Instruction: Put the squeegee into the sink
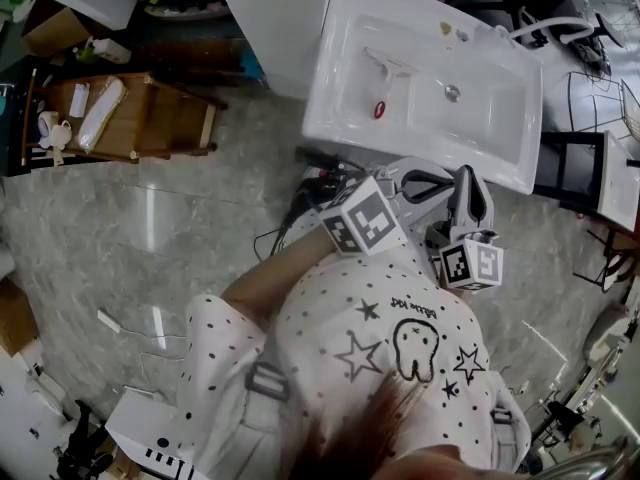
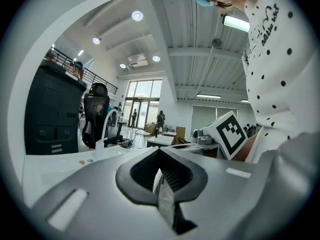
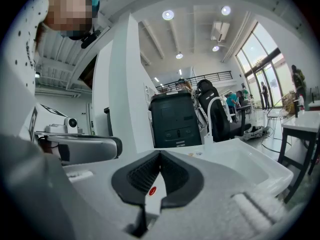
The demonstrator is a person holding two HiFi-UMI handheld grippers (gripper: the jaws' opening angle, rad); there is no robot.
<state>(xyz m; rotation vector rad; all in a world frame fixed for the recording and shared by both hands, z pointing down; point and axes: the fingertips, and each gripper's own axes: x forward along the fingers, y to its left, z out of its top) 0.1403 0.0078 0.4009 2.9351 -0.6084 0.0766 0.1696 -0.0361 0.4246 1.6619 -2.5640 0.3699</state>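
Squeegee [image 1: 384, 71]: lies inside the sink [image 1: 505, 163], at the basin end away from the tap. I see the left gripper [image 2: 160, 151] and right gripper [image 3: 159, 156] at the sink's near rim, each with jaws pressed together, pinching nothing.

Found the squeegee [image 1: 385, 76] lying in the sink [image 1: 340, 128], left of the drain [image 1: 452, 93] in the same basin. Noted the faucet [image 1: 545, 26] at the sink's far right corner and two small bits [image 1: 453, 31] on its far rim. Saw the left gripper [image 2: 160, 153] and right gripper [image 3: 160, 155] just before the sink's near edge, outside the basin, side by side, the right one nearer the sink's right end. Marked a low table [image 1: 140, 118], loaded with things, well to the sink's left, a pillar [image 1: 270, 18] at its far left corner, and a cabinet [image 3: 175, 119] behind the sink.
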